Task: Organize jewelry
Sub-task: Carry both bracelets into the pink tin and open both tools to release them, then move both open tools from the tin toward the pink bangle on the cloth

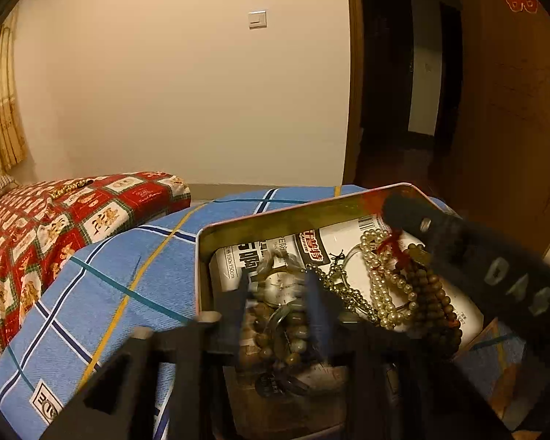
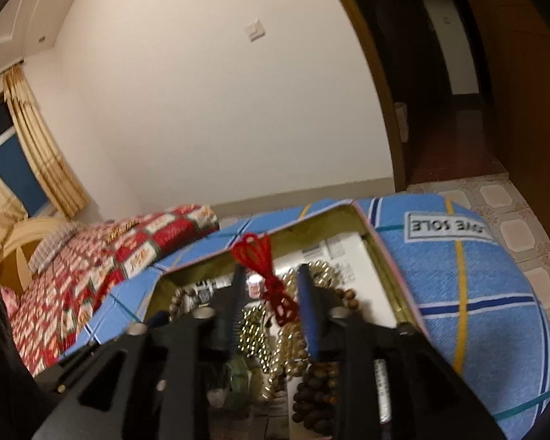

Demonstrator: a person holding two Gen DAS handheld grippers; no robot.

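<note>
The red knotted cord (image 2: pixel 266 271) lies lengthwise between the right hand-held gripper (image 2: pixel 271 286)'s parted fingers, ungripped; the left hand-held gripper (image 1: pixel 278 289) hovers open nearby.

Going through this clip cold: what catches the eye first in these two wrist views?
An open metal tin resting on a blue plaid bedcover, heaped with tangled jewelry: a pale pearl-bead strand, dark brown wooden bead strings and a round-faced wristwatch. In the right wrist view, a bright red knotted cord hangs between the right gripper jaws. A red patchwork quilt lies beyond, to the left.
</note>
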